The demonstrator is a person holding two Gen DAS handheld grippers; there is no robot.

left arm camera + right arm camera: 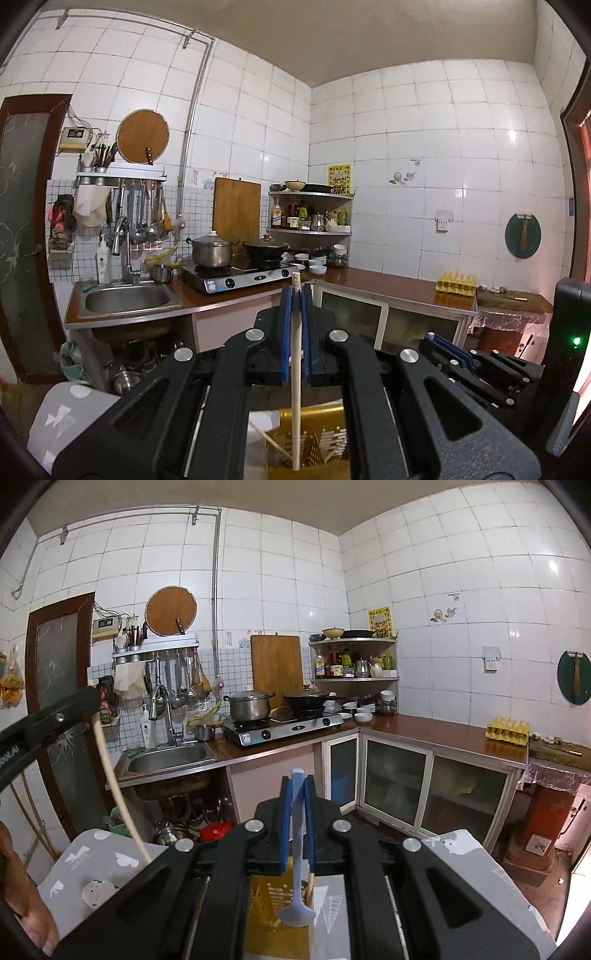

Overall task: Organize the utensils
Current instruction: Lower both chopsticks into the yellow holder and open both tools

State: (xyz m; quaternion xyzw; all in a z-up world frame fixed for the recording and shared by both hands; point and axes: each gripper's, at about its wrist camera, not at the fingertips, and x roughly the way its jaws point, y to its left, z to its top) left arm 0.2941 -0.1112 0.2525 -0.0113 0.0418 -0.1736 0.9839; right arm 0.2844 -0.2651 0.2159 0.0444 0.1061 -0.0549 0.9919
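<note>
Left gripper (pixel 295 295) jaws clamp a chopstick (pixel 296 369); right gripper (pixel 297 786) jaws clamp a blue spoon (pixel 296 893). Both hang above the yellow basket (pixel 273 897). Likely next: carry each to its place.

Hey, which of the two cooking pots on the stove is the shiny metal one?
The steel pot on the stove's left burner, nearest the sink. The other one, the wok on the right burner, is black.

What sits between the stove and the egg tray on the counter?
In the right wrist view, a cluster of white bowls and a jar by the stove; from there to the egg tray, bare counter.
</note>
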